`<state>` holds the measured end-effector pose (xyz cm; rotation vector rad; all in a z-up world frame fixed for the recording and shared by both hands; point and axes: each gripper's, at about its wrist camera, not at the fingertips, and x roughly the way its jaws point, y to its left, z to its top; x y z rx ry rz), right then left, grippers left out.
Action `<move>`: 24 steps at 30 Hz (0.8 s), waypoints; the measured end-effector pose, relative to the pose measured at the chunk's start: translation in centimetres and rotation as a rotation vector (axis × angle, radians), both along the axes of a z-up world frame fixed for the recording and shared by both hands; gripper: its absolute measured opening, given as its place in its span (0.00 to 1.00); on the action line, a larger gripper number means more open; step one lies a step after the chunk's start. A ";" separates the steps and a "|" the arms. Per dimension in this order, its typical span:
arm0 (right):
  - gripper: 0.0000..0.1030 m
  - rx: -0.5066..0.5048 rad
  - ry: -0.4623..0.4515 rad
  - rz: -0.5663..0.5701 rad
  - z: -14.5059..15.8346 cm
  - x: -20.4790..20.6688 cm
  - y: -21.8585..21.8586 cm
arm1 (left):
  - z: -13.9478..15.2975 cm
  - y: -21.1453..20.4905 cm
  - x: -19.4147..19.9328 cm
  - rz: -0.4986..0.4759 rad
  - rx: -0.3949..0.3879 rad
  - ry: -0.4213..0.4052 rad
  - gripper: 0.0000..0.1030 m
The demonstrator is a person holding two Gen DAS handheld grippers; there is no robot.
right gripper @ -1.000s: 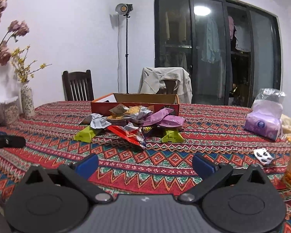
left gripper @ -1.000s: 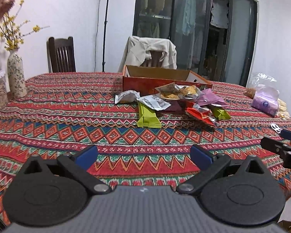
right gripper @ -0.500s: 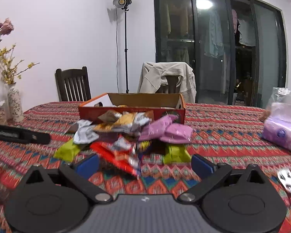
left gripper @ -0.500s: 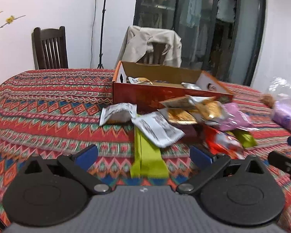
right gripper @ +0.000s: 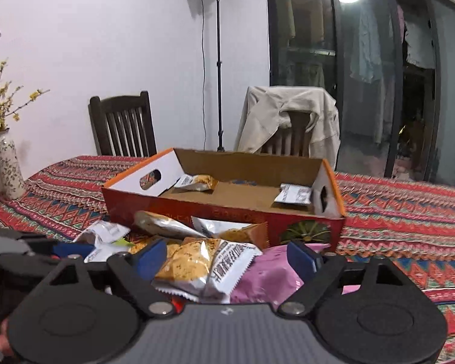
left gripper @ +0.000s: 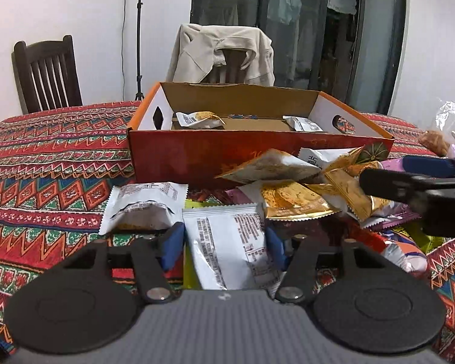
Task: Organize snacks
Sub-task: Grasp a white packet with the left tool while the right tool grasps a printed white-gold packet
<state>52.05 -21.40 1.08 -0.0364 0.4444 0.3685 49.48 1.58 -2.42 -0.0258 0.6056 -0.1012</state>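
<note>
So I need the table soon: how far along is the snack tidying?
Barely started. Two packets lie in the orange cardboard box. In hand: the left gripper, jaws just closing, straddles a white printed snack packet; the right gripper brackets a golden crisp packet. The pile before the box remains.

Your left black two-finger gripper with blue pads [left gripper: 224,244] points downward toward twelve o'clock, its jaws just narrowed about a white printed packet [left gripper: 227,248]. Your right black blue-padded gripper [right gripper: 227,257], at its three o'clock, has jaws closing yet wide apart.
</note>
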 end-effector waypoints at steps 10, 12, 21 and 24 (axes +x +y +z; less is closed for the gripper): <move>0.61 0.014 0.010 0.049 -1.9 0.4 1.3 | 0.3 0.3 -0.7 -0.036 -0.017 -0.037 0.47; 0.53 0.025 0.011 0.053 -1.8 0.3 1.1 | 0.3 0.5 -0.7 -0.039 -0.024 -0.035 0.47; 0.41 0.001 -0.001 0.074 -0.8 -1.3 0.5 | 2.4 1.4 -4.0 -0.021 -0.068 -0.051 0.43; 0.41 -0.003 -0.024 0.068 0.0 -3.1 0.2 | 3.6 1.7 -7.4 -0.014 -0.088 -0.078 0.43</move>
